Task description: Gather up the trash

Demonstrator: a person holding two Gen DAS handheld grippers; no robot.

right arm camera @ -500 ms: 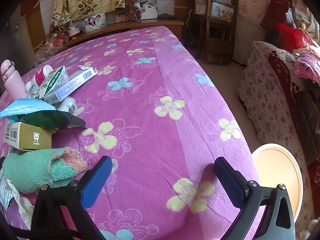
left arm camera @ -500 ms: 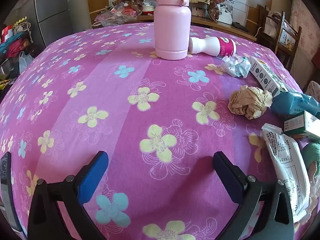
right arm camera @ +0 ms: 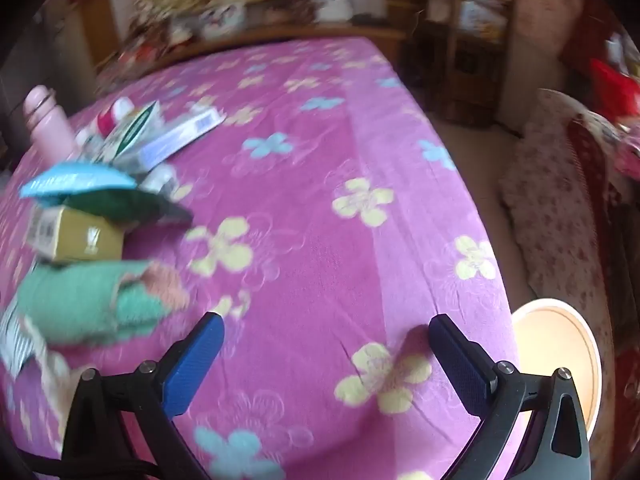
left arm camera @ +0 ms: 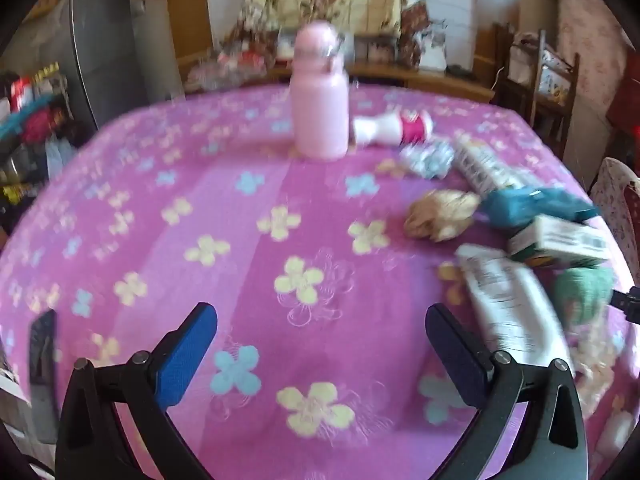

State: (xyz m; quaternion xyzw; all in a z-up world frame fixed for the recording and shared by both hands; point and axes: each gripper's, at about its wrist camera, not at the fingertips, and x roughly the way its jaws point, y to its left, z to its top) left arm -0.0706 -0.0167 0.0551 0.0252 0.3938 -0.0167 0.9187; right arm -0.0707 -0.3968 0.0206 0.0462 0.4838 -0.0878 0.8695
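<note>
Trash lies in a cluster on the pink flowered tablecloth (left arm camera: 248, 264). In the left wrist view I see a crumpled brown paper ball (left arm camera: 440, 214), a blue wrapper (left arm camera: 532, 204), a small carton (left arm camera: 560, 240), a white printed packet (left arm camera: 508, 300), a crumpled silver-blue wrapper (left arm camera: 428, 158) and a tipped white-and-magenta bottle (left arm camera: 392, 130). My left gripper (left arm camera: 320, 344) stands open over bare cloth, left of the pile. My right gripper (right arm camera: 326, 354) is open too, with the blue wrapper (right arm camera: 76, 184), yellow carton (right arm camera: 76, 236) and green cloth (right arm camera: 92, 300) to its left.
An upright pink flask (left arm camera: 320, 100) stands at the far middle of the table. A long white box (right arm camera: 180, 136) lies beyond the pile. A round pale bin rim (right arm camera: 560, 360) sits on the floor beside the table's right edge. Chairs and a patterned sofa (right arm camera: 560, 208) stand beyond.
Both views have pulled back and up from the table, with motion blur; the pile looks smaller and farther. Both grippers stay open and empty.
</note>
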